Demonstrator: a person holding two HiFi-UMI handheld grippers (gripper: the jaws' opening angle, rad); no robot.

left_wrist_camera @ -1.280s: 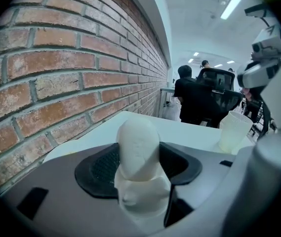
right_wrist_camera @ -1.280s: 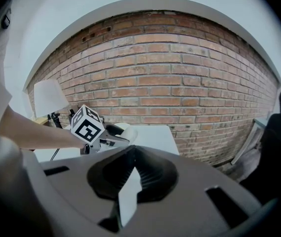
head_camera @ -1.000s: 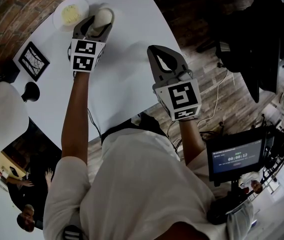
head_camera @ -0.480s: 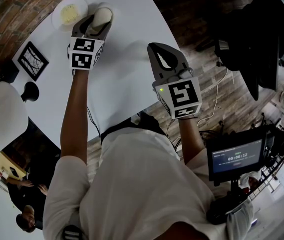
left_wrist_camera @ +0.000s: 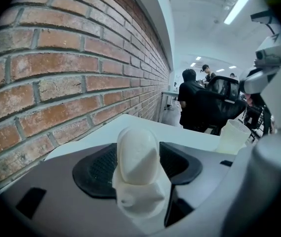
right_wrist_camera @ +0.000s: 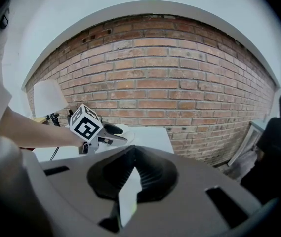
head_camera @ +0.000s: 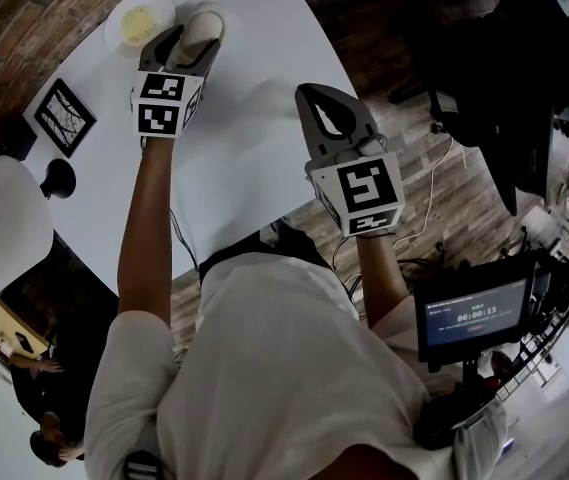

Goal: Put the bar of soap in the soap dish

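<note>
The cream oval bar of soap (head_camera: 200, 34) is clamped in my left gripper (head_camera: 186, 28), which is shut on it above the far part of the white table (head_camera: 254, 158). Just left of it sits the round white soap dish (head_camera: 139, 20) with a yellowish inside. In the left gripper view the soap (left_wrist_camera: 136, 154) stands upright between the jaws of that gripper (left_wrist_camera: 139, 179). My right gripper (head_camera: 318, 98) hovers over the table's right edge, shut and holding nothing. The right gripper view shows its closed jaws (right_wrist_camera: 130, 181) and, beyond them, the left gripper (right_wrist_camera: 111, 132).
A framed picture (head_camera: 64, 118), a small black stand (head_camera: 61, 180) and a white lampshade (head_camera: 4, 228) lie at the table's left. A translucent cup (left_wrist_camera: 234, 136) stands to the right of the soap. A brick wall (right_wrist_camera: 180, 93) backs the table. A monitor (head_camera: 474, 313) is at lower right.
My left gripper has carried the soap slightly left and farther away, closer to the dish. The right gripper has stayed where it was.
</note>
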